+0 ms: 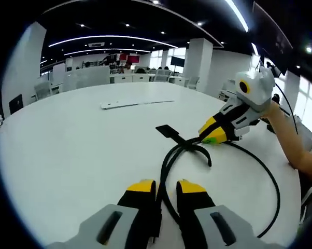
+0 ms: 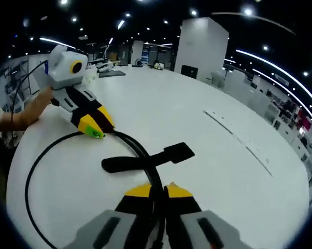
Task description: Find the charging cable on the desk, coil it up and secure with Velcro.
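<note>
A black charging cable (image 1: 272,181) lies in loops on the round white table (image 1: 68,150). Its flat black Velcro strap (image 1: 169,132) sticks out where the strands meet. In the left gripper view, my left gripper (image 1: 165,188) is shut on the cable strands low in the picture. My right gripper (image 1: 212,139) comes in from the right, shut on the cable beside the strap. In the right gripper view, my right gripper (image 2: 158,191) pinches the cable (image 2: 37,171) just below the strap (image 2: 145,158), and my left gripper (image 2: 96,130) holds the loop at the upper left.
A long thin white strip (image 1: 135,104) lies flat further across the table, also in the right gripper view as the strip (image 2: 239,136). A person's forearm (image 1: 293,137) reaches over the table's right edge. Desks, chairs and pillars stand beyond the table.
</note>
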The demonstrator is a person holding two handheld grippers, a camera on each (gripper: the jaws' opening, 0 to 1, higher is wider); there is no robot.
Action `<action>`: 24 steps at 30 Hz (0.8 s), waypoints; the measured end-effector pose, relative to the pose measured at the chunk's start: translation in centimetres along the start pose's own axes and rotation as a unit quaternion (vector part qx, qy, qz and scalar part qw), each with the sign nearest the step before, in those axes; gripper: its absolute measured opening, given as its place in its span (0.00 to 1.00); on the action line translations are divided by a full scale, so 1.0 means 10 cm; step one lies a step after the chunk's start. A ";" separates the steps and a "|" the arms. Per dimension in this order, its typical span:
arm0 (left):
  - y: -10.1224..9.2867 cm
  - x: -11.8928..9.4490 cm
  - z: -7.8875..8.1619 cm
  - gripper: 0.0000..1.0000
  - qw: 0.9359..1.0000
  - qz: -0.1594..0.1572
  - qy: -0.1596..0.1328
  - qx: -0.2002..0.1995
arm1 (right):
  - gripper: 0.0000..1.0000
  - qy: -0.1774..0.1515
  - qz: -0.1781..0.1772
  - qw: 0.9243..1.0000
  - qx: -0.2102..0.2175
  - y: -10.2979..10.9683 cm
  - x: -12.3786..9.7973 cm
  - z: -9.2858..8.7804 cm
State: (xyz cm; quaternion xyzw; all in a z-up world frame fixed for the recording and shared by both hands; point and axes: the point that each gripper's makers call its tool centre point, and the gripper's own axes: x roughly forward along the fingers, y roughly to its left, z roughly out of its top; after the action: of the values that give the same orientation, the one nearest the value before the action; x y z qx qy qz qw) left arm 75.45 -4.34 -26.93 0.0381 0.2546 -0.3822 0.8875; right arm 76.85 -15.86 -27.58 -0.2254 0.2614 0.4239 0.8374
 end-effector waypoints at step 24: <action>-0.25 0.43 0.24 0.19 0.993 -0.084 -0.002 0.082 | 0.10 -0.001 0.004 1.000 -0.001 -0.04 0.00 0.01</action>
State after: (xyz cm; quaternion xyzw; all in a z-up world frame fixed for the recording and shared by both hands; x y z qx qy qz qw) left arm 77.24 -9.53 -26.58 0.0883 0.2232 -0.4753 0.8465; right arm 77.20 -15.99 -27.44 -0.2247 0.2611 0.4276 0.8358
